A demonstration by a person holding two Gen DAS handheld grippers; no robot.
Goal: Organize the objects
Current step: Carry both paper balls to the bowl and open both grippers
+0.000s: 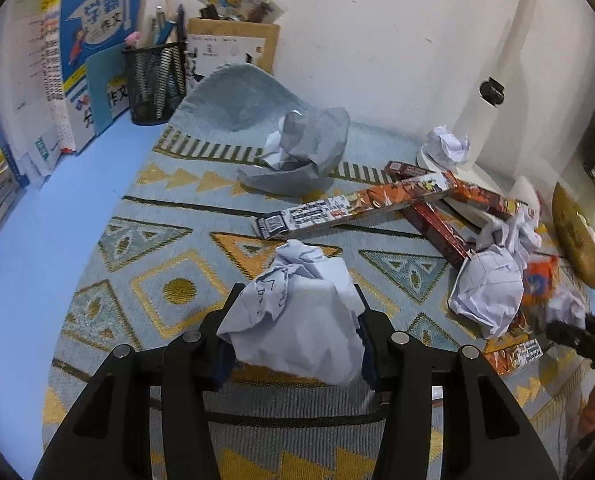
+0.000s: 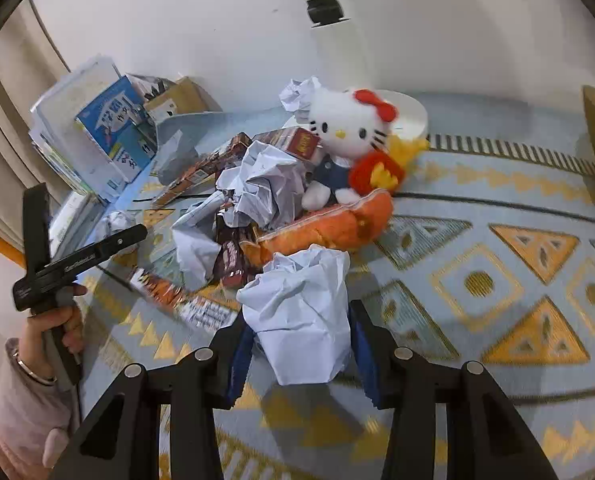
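While the left gripper (image 1: pixel 297 316) squeezes a paper ball (image 1: pixel 297 320) at lower centre of its view, the right gripper (image 2: pixel 301 332) clamps another paper wad (image 2: pixel 301 312) likewise. Above that wad, a plush cat (image 2: pixel 345 136) sits among more paper and boxes on the patterned mat (image 2: pixel 497 280).

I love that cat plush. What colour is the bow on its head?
Red. The bow on the white cat plush shows best in the right wrist view.

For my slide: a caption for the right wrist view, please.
Right gripper clamps crumpled paper before a plush cat.
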